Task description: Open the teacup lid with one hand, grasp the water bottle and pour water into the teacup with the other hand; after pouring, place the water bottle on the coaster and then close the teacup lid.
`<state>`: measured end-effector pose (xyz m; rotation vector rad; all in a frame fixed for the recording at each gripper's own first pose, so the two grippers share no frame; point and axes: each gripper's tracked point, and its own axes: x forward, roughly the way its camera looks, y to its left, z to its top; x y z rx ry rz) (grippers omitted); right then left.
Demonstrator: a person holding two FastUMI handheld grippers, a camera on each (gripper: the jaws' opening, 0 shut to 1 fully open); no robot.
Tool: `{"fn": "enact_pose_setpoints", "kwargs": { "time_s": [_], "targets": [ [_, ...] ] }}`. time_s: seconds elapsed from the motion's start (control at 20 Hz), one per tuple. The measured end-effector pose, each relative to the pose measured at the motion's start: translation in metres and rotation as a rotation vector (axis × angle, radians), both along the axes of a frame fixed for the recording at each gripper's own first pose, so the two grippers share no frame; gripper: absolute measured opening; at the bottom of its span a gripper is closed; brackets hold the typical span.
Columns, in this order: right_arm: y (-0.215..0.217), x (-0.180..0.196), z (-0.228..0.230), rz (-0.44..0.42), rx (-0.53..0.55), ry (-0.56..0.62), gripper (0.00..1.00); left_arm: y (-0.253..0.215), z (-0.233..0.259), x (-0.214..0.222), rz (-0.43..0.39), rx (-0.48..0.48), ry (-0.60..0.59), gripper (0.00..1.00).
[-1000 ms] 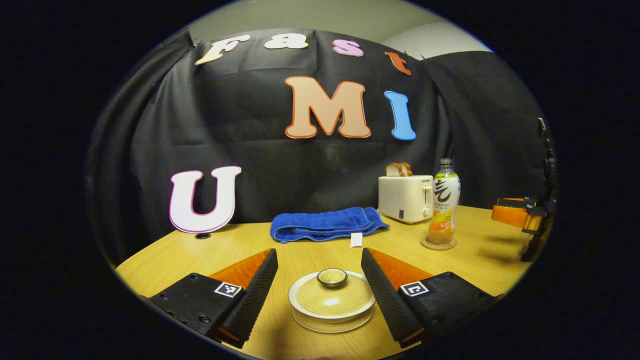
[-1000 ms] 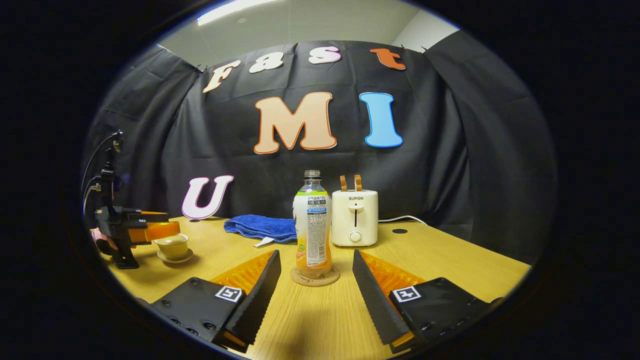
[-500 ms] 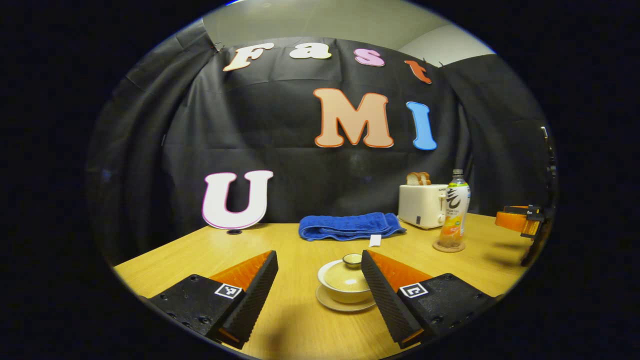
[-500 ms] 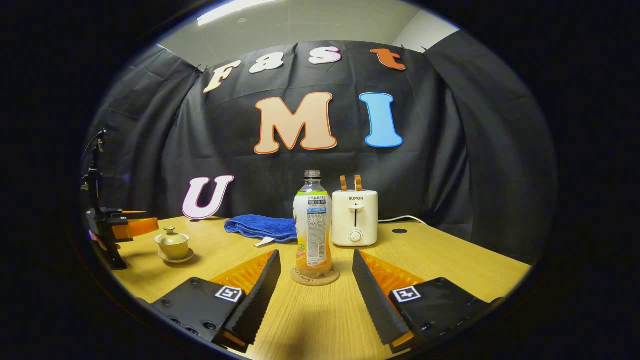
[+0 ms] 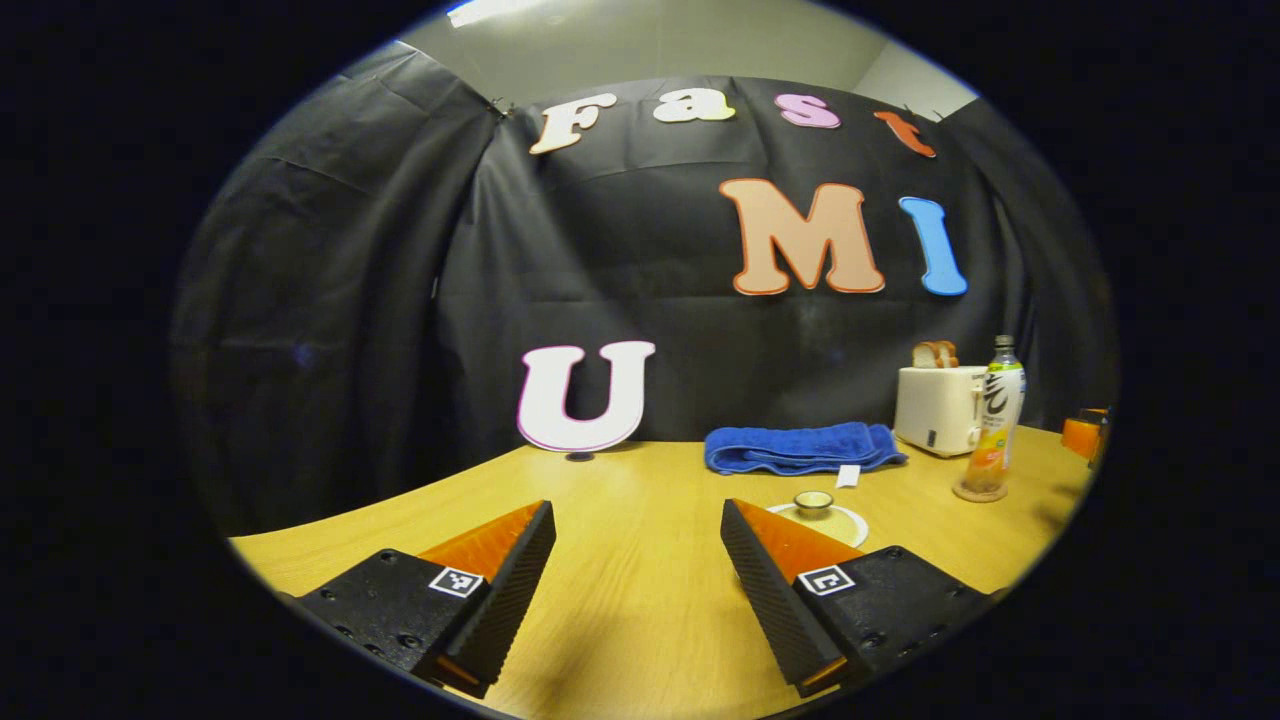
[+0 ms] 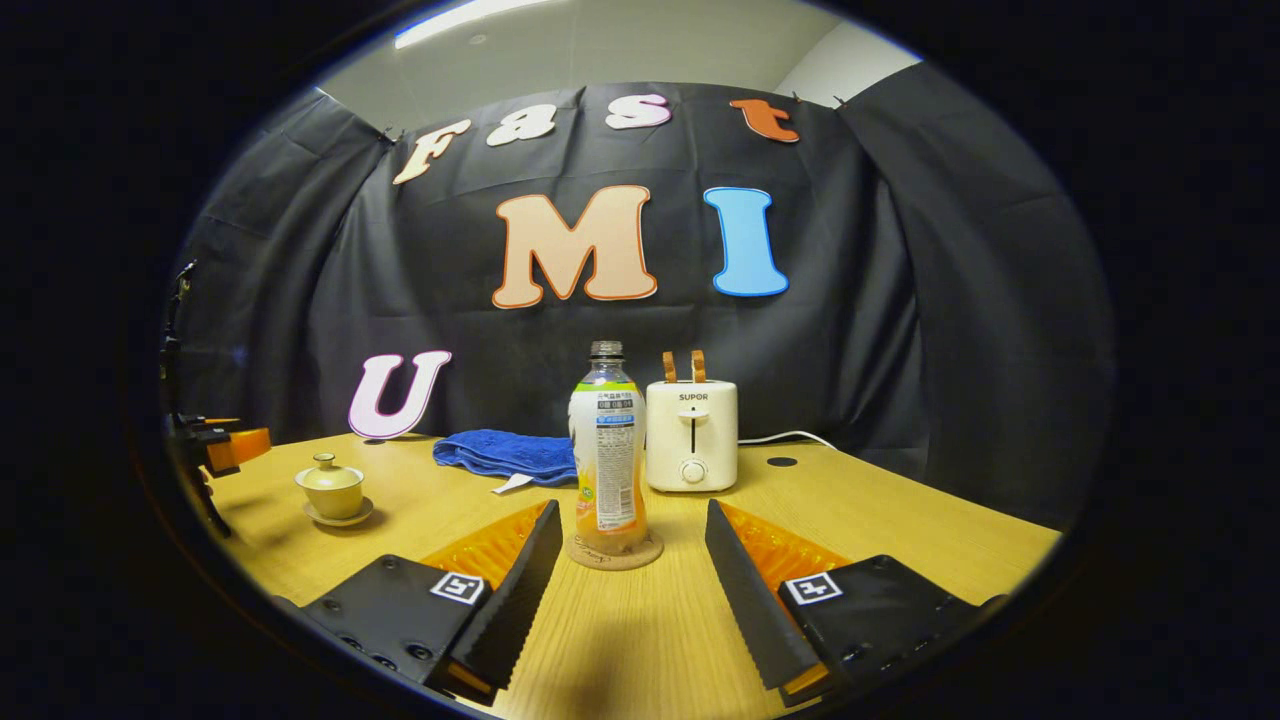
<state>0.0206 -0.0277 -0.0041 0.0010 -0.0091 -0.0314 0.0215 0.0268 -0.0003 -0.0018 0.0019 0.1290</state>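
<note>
— While the lid [image 6: 327, 460] is seen seated on the teacup [image 6: 331, 488] and the water bottle [image 6: 606, 455] stands upright on its coaster [image 6: 614, 551], what can be judged likely to go wrong?

— Little is left to spoil, it is judged, since every part of the task looks settled. A risk is posed mainly by the right gripper [image 6: 626, 570]: the bottle is framed between its fingers, close ahead, and a careless sideways sweep could tip so tall and narrow a thing off the coaster. No cap can be made out on the bottle, so a spill onto the worktop [image 6: 900, 520] would be expected.

— And the teacup?

— It is placed toward the worktop's left edge, well apart from the bottle, on its saucer [image 6: 339, 517]. In the left gripper view the lid's knob [image 5: 813, 499] is seen just past the right finger of the left gripper [image 5: 636, 560]; a drift that way could knock the lid askew.

— How are the grippers held?

— Both are spread wide, and nothing is pinched or touched by either. Bare wood is seen between the left gripper's fingers; the bottle is not pressed by the right gripper's.

— Is anything else close by?

— A blue towel [image 6: 505, 453] and a toaster [image 6: 691, 435] are set along the worktop's far edge, behind the bottle.
</note>
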Motion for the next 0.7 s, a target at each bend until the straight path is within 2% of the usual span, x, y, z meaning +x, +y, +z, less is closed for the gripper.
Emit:
{"fn": "enact_pose_setpoints", "kwargs": {
  "time_s": [0.1,0.25,0.35,0.4,0.5,0.65,0.7],
  "targets": [
    [-0.002,0.0,0.0,-0.013,-0.001,0.0,0.89,0.016,0.0,-0.004,0.089,0.004,0.001,0.98],
    [-0.007,0.0,0.0,-0.035,-0.001,-0.001,0.92,0.029,0.0,-0.01,0.167,0.006,0.003,0.98],
    [-0.013,-0.001,0.001,-0.07,-0.002,-0.002,0.89,0.031,0.0,-0.012,0.185,0.006,0.003,0.98],
    [-0.016,-0.001,0.001,-0.084,-0.003,-0.002,0.93,0.03,0.0,-0.011,0.186,0.007,0.004,0.98],
    [-0.016,-0.003,0.001,-0.09,-0.003,-0.003,0.89,0.03,0.001,-0.012,0.187,0.006,0.004,0.98],
    [-0.016,-0.002,0.001,-0.09,-0.003,-0.002,0.92,0.03,0.0,-0.012,0.186,0.006,0.004,0.98],
    [-0.016,-0.002,0.001,-0.09,-0.003,-0.002,0.89,0.029,0.0,-0.011,0.183,0.005,0.004,0.98]
  ]
}}
